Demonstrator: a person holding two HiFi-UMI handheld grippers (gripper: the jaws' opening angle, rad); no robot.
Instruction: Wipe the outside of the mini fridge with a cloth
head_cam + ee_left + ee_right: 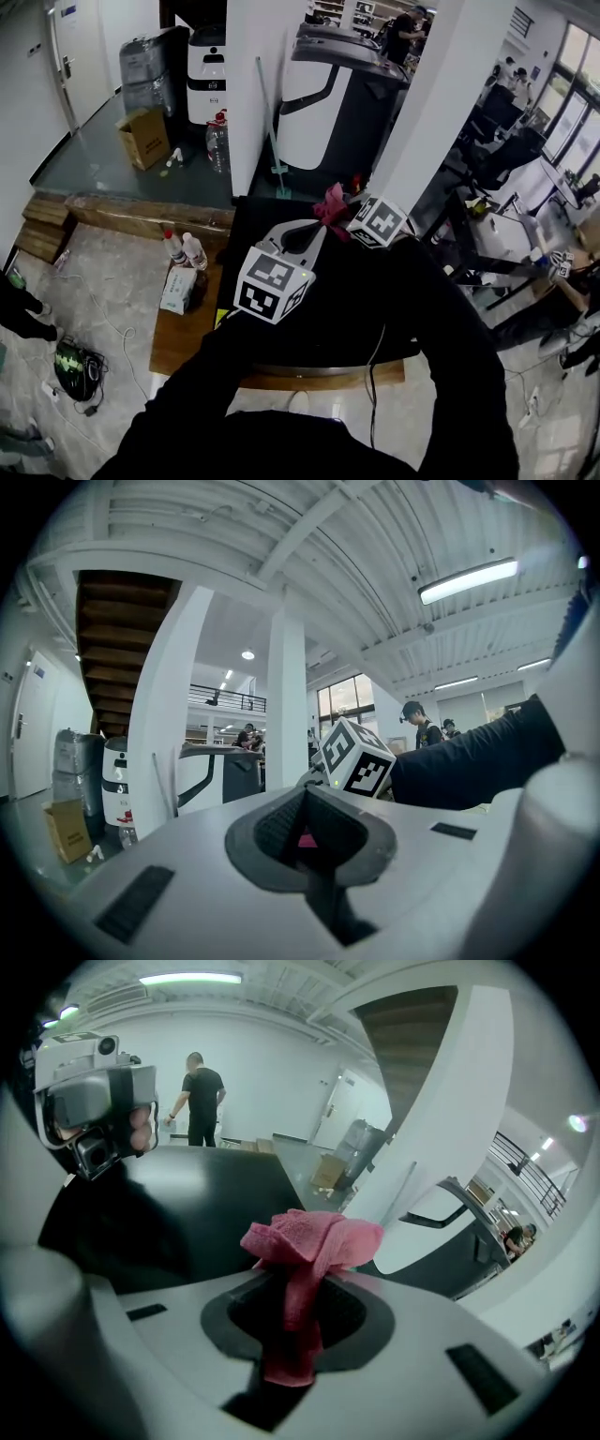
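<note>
The mini fridge [251, 225] is black, and I look down on its flat top, partly covered by my dark sleeves. My right gripper [343, 218] hovers over the top's far edge, shut on a crumpled pink cloth [330, 201]. In the right gripper view the cloth [309, 1241] bunches above the jaws of the right gripper [298, 1288] and a strip hangs down between them. My left gripper [307, 231] sits just left of it, jaws together and holding nothing. The left gripper [306, 803] points at the right gripper's marker cube [354, 758].
A low wooden bench [183, 342] left of the fridge carries two bottles [185, 249] and a small box [177, 290]. Behind stand a white pillar [255, 84], a white-and-black machine [330, 108], a cardboard box [142, 137] and a water jug [217, 145]. Cables lie on the floor [80, 366].
</note>
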